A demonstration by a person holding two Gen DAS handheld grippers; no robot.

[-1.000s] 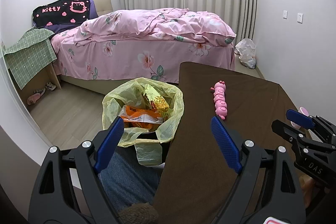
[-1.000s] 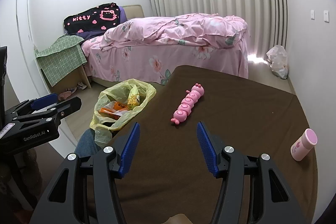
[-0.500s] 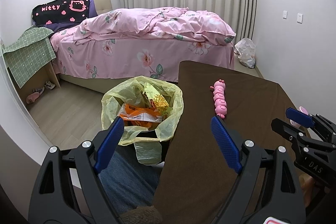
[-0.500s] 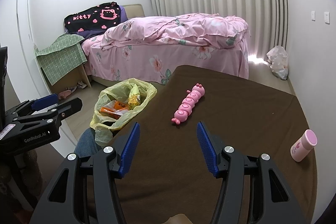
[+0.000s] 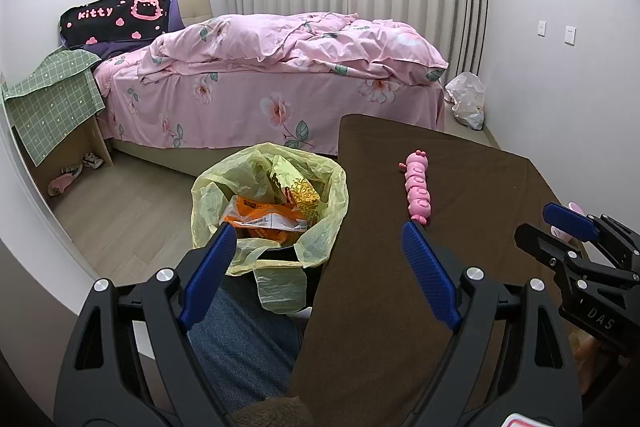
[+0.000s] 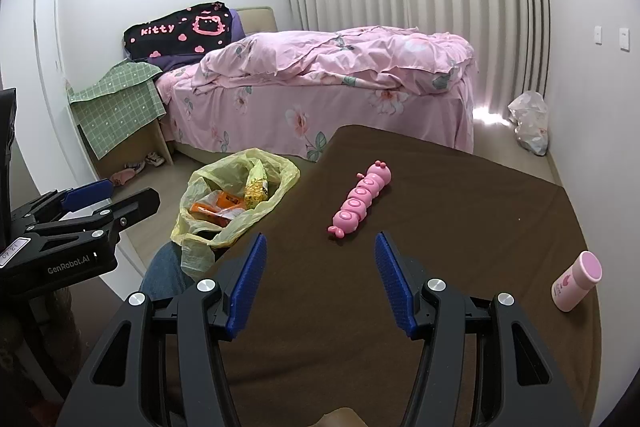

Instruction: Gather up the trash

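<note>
A bin lined with a yellow bag [image 5: 332,199] stands on the floor at the table's left edge; it also shows in the right wrist view [image 6: 280,179]. Inside lie an orange wrapper [image 5: 260,217] and a gold snack packet [image 5: 304,195]. My left gripper [image 5: 316,255] is open and empty, above the table's left edge beside the bin. My right gripper [image 6: 320,259] is open and empty over the brown table [image 6: 460,227], just short of a pink caterpillar toy [image 6: 360,199]. A pink bottle [image 6: 576,281] lies at the table's right.
A bed with a pink floral cover [image 5: 280,67] stands beyond the table. A green checked cloth covers a low stand [image 5: 52,99] at left, with shoes beneath. A white plastic bag [image 5: 466,99] sits on the floor by the curtain. My jeans-clad leg [image 5: 244,339] is below the bin.
Both views drifted very slightly; the grippers stay open and nothing on the table or in the bin has moved.
</note>
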